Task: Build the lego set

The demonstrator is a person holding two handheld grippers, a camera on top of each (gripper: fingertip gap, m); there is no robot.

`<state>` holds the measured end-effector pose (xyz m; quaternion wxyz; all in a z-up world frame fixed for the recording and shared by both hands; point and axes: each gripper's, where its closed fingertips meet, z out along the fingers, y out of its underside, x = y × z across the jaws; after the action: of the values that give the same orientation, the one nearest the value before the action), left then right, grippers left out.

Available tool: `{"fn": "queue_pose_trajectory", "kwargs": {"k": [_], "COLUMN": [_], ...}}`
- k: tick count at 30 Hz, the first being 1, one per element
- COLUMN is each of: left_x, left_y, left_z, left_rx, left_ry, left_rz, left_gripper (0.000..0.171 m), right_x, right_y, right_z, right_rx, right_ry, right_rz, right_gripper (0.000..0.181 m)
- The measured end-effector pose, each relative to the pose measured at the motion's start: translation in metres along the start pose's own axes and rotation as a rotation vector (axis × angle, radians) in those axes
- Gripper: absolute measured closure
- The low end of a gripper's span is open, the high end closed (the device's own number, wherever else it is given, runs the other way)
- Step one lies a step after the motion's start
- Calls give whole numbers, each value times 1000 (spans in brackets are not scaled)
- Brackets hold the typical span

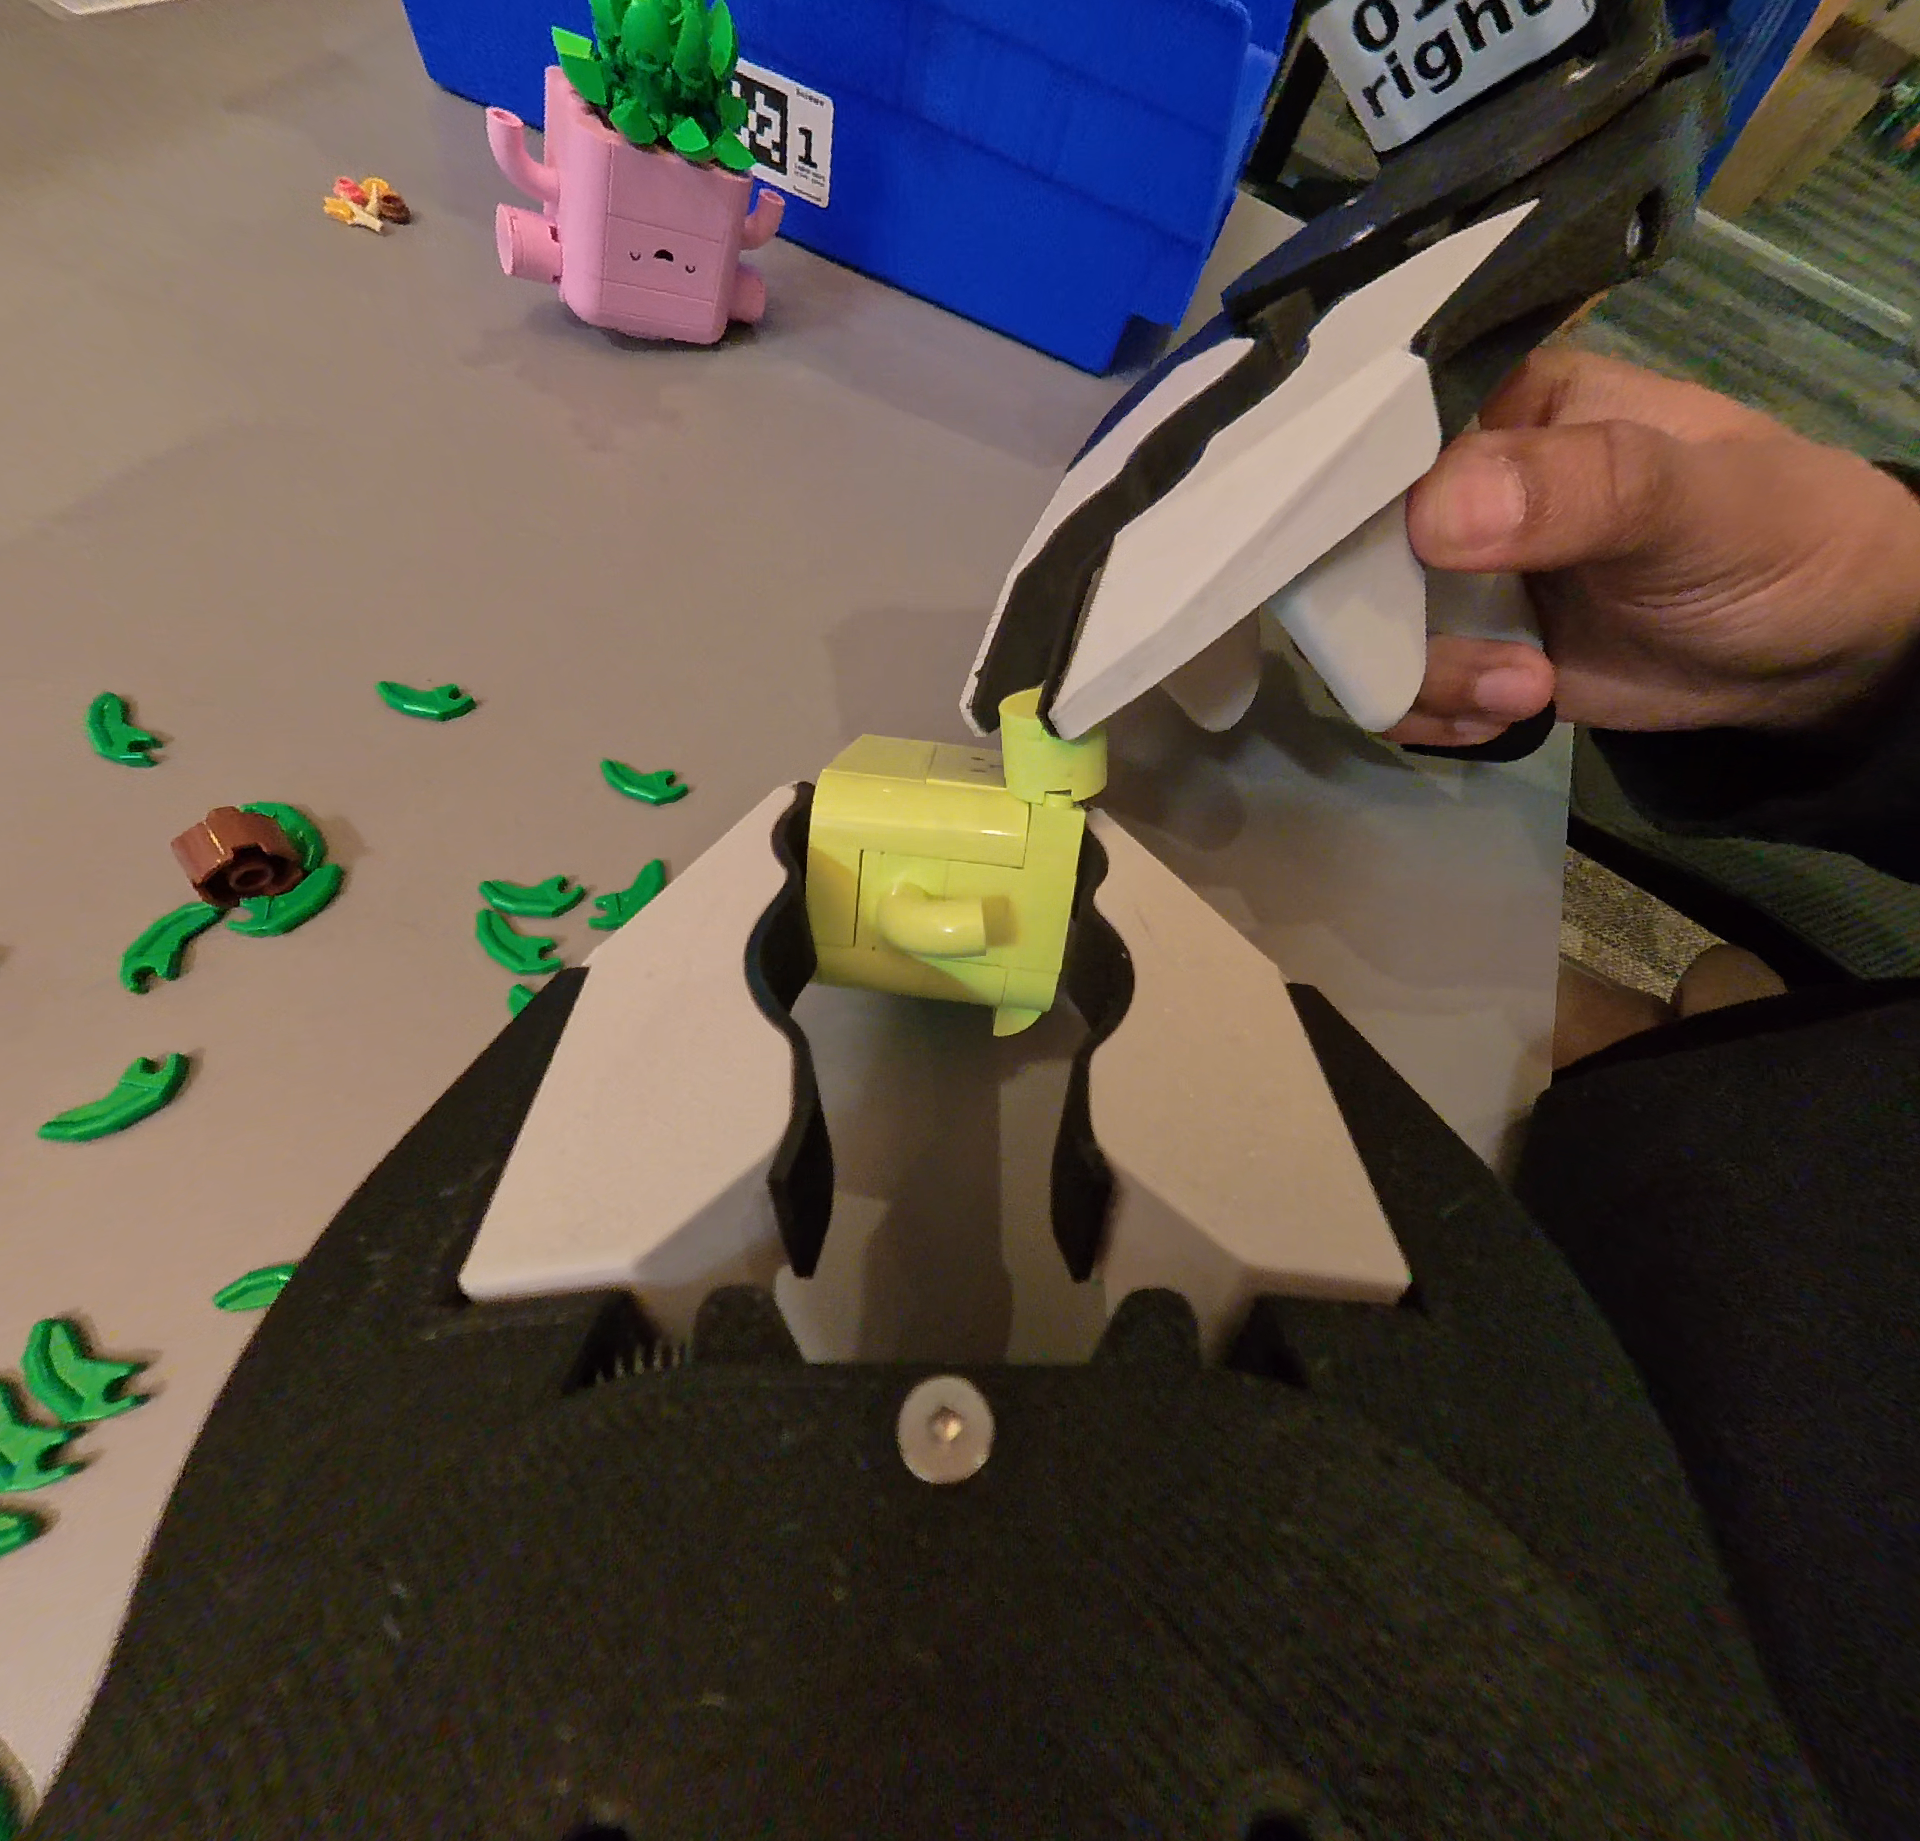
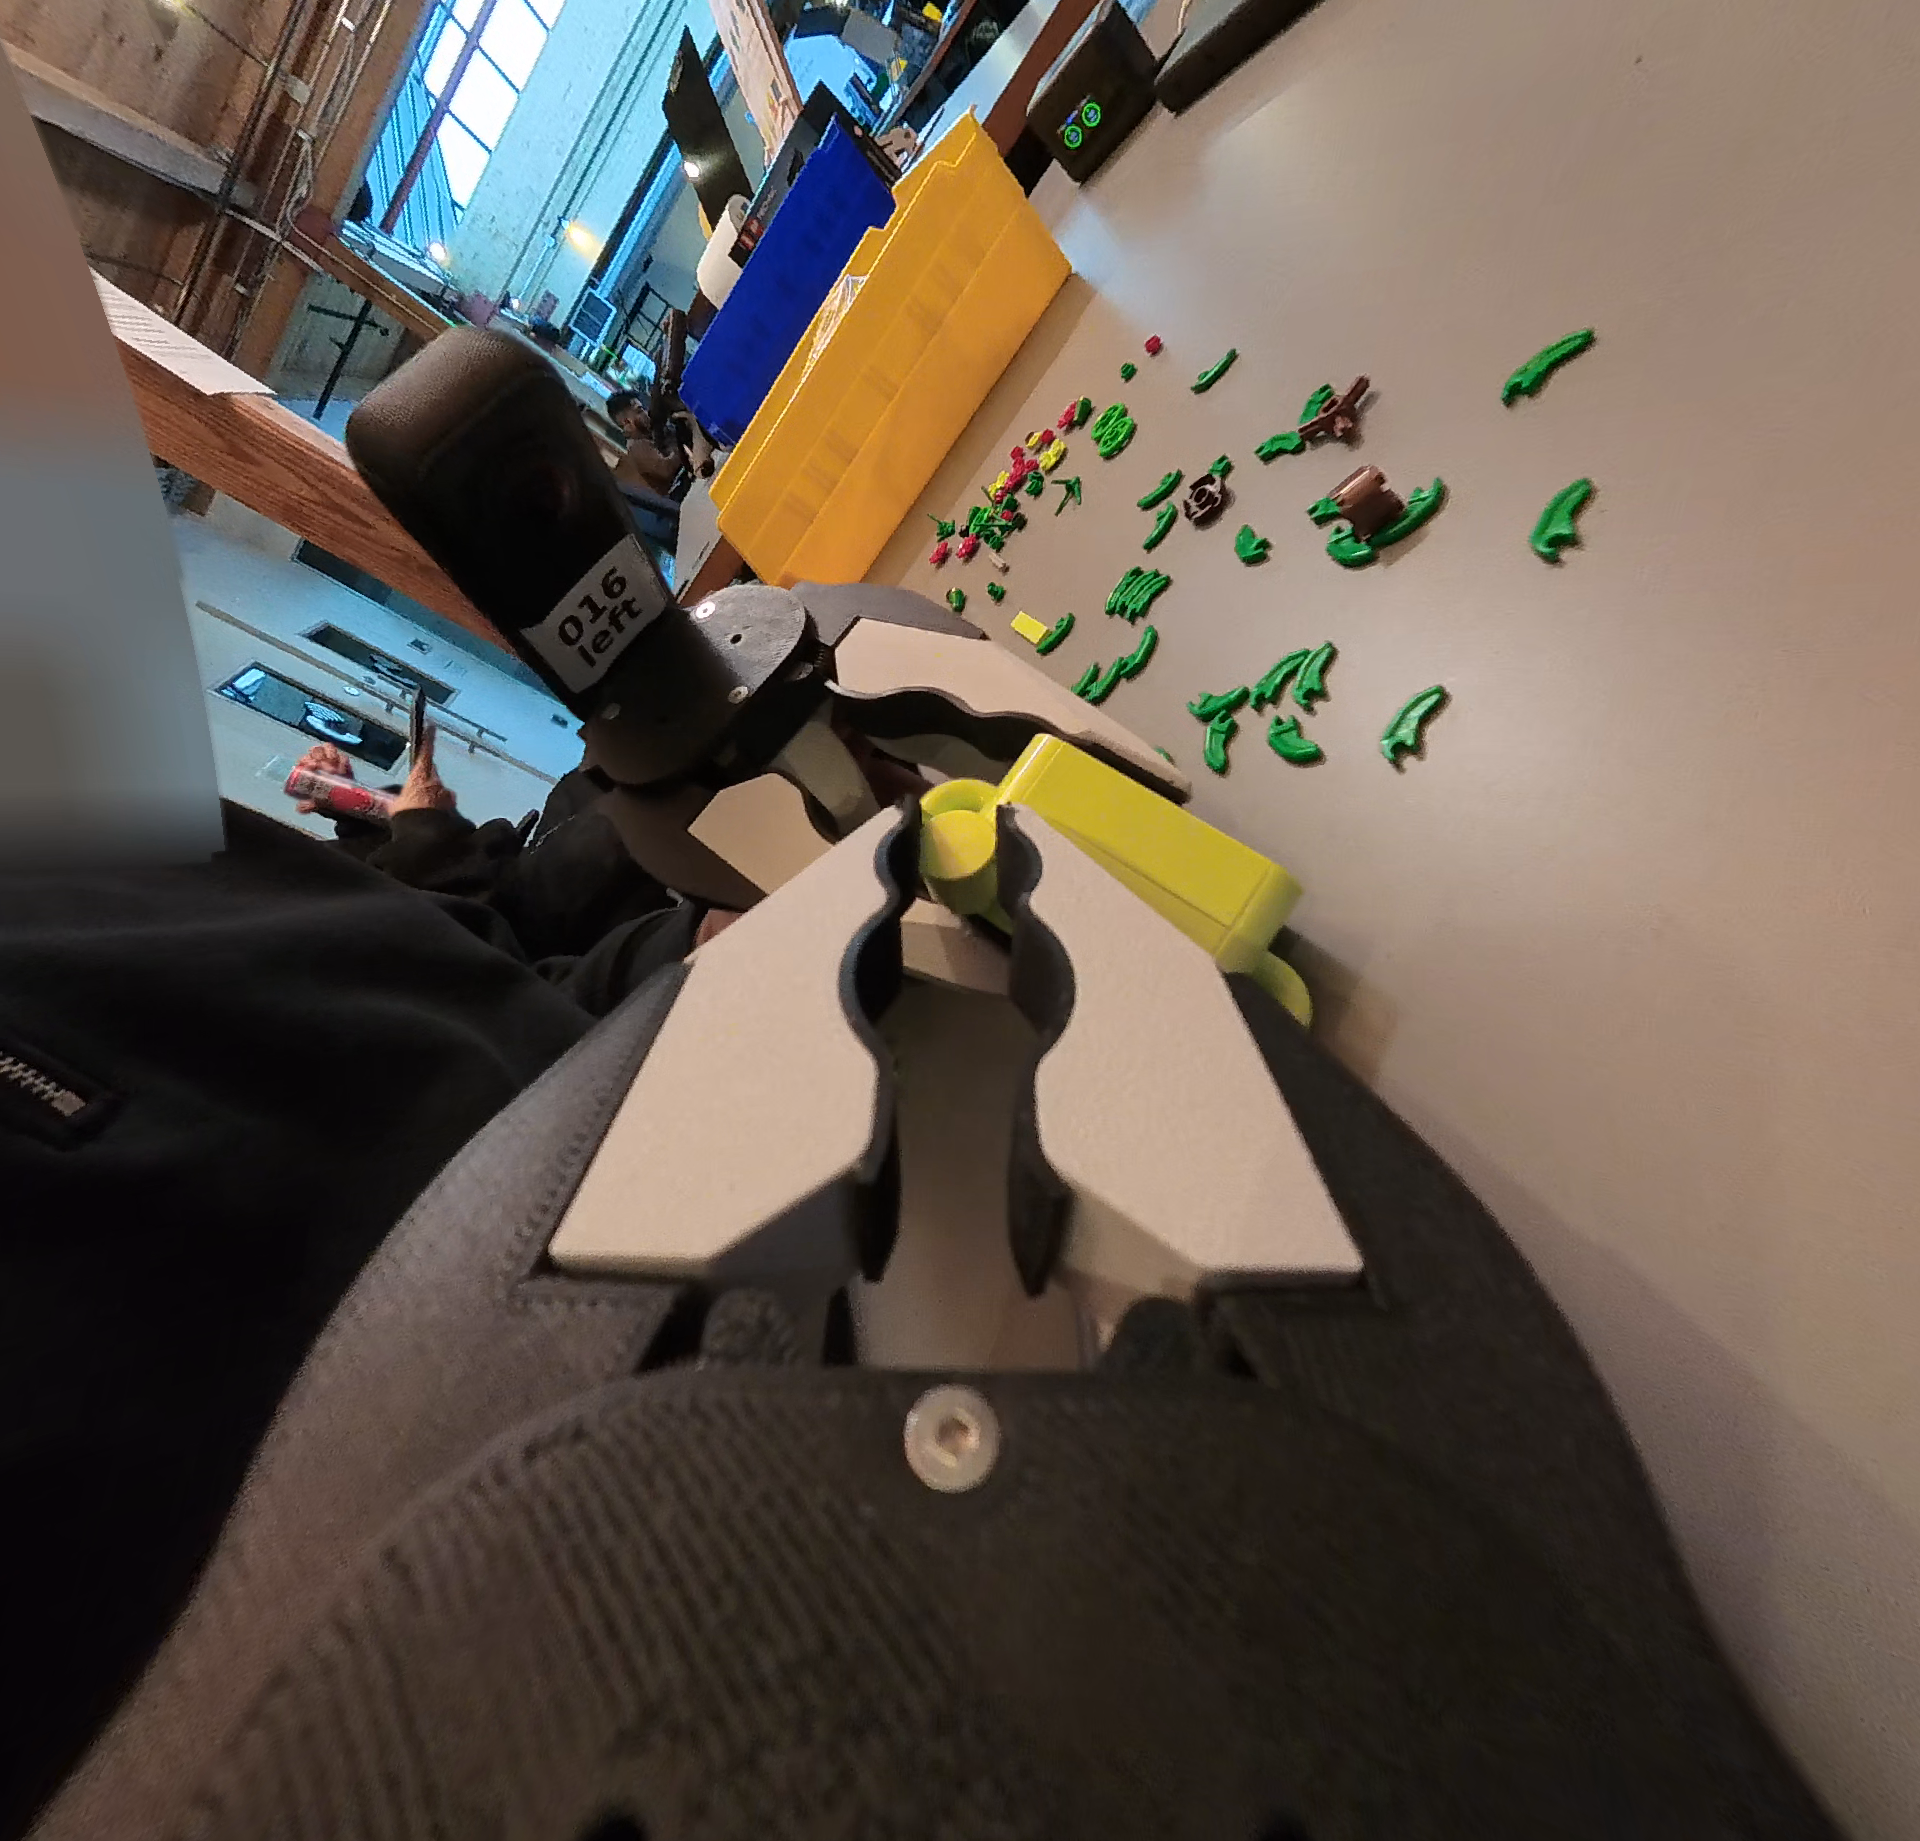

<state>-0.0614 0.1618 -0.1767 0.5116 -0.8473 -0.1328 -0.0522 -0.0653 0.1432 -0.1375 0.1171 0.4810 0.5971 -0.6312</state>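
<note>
The grey bench (image 1: 312, 503) carries a blue bin (image 1: 935, 129) with a white coded sticker (image 1: 784, 134) on its front, and a yellow bin (image 2: 894, 378) beside another blue one in the right wrist view. Each gripper housing wears a white label with black print. The left gripper (image 1: 940, 887) has its fingers closed on the lime-green block body (image 1: 935, 887), a boxy brick build with a curved tube arm on its side, held just above the bench edge. The right gripper (image 2: 961, 856) pinches the lime-green tube piece (image 1: 1049, 752) at the body's top corner. A pink pot figure (image 1: 644, 222) with green leaves stands by the blue bin. Loose green leaf pieces (image 1: 114, 1100) lie scattered to the left.
</note>
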Motion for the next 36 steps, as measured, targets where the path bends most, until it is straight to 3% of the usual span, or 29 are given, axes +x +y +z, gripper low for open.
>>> {"fn": "queue_pose_trajectory", "kwargs": {"k": [12, 26, 32, 36], "left_x": [-1, -1, 1, 2], "left_y": [2, 8, 23, 24], "left_z": [2, 6, 16, 17], "left_rx": [-18, -64, -180, -188], "left_ry": [2, -8, -32, -14], "left_rz": [-14, 0, 56, 46], "left_gripper": [127, 127, 128, 127], "right_x": [1, 2, 9, 9], "right_y": [3, 9, 25, 25], "right_z": [-1, 3, 7, 7], "right_rx": [81, -97, -239, -232], "right_ry": [16, 122, 213, 204], "right_rz": [-91, -200, -347, -383], "right_gripper": [169, 168, 169, 168]}}
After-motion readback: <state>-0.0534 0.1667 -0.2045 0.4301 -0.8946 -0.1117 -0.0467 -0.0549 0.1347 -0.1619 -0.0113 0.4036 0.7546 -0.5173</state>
